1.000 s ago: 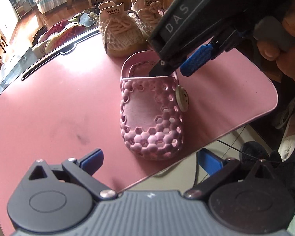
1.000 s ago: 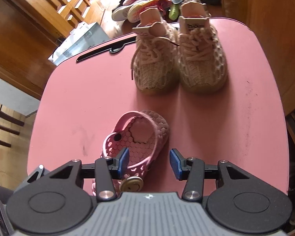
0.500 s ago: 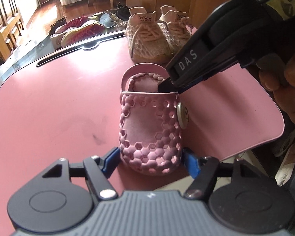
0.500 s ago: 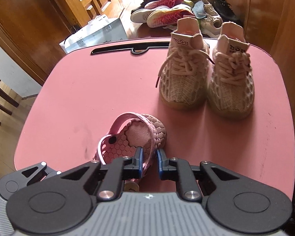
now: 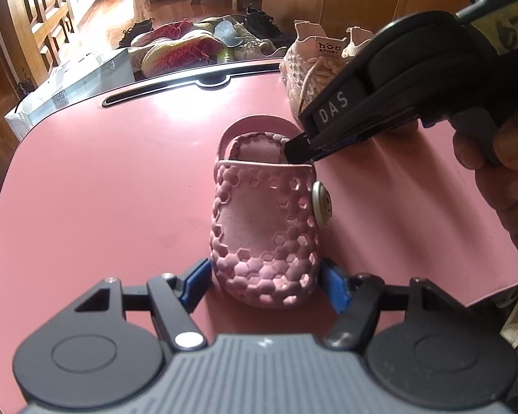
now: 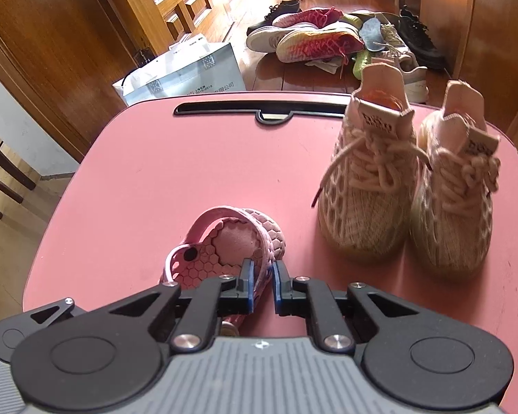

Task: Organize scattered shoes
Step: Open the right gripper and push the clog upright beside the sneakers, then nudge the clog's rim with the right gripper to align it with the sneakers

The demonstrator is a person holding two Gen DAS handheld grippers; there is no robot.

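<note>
My left gripper point(image 5: 264, 284) clamps the pink clog point(image 5: 264, 220) toe; right gripper point(image 6: 261, 284) closing on its rim; table point(image 5: 103, 186) bare at frame left

Tool point(image 6: 260, 284): closing on the clog's rim
Clog point(image 6: 224, 248): pink, 6 o'clock on bench point(image 6: 190, 158)
Sneakers point(image 6: 411, 186): paired, 3 o'clock
Floor: shoe pile point(image 6: 328, 38), 12 o'clock

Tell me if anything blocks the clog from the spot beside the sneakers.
Nothing visible does. The clog is gripped by both grippers, and the table between it and the sneakers lies bare.
</note>
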